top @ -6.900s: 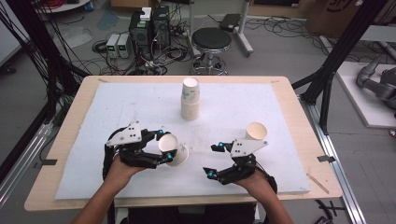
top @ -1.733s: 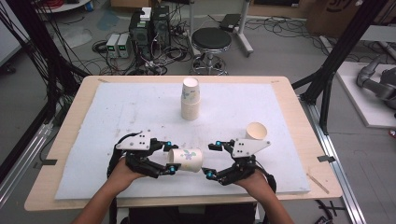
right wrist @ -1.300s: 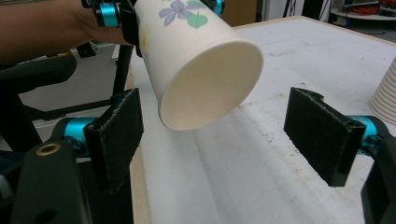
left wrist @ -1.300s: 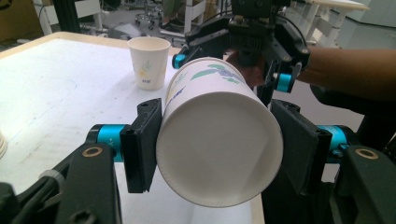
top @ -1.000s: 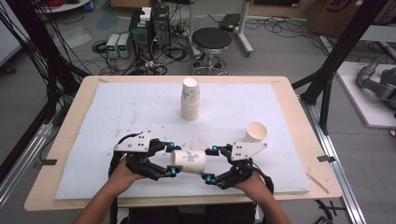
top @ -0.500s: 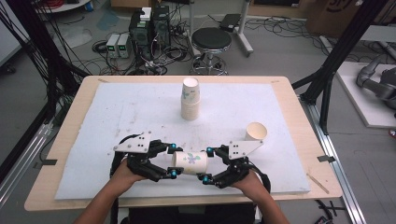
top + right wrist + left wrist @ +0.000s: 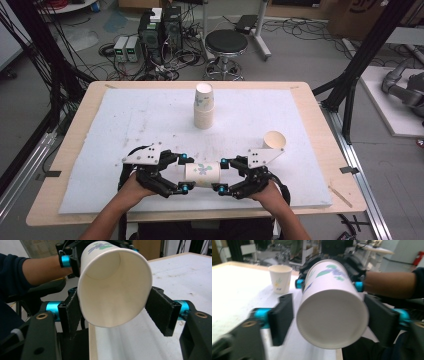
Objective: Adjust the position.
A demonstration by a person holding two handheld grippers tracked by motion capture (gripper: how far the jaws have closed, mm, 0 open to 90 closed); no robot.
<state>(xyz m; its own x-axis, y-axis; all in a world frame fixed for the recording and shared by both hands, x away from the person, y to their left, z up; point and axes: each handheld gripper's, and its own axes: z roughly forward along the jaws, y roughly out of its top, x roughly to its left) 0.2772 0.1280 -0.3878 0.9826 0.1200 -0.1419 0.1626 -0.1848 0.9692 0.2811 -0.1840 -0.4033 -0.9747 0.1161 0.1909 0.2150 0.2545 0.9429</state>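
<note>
Right tongs (image 7: 223, 175) pinch the paper cup (image 7: 202, 174) (left tongs (image 7: 184, 173) just loosened).

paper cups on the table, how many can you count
At least 4: one lying sideways between the two claws, an upside-down stack of at least two mid-table, and one upright near the right hand. More may be nested in the stack.

A: Item: paper cup (image 7: 332, 315), left gripper view. What is blurring?
B: Left tongs (image 7: 329, 322) are smearing at the frame's bottom edge; the far cup's (image 7: 279, 277) print is staying too small to read.
</note>
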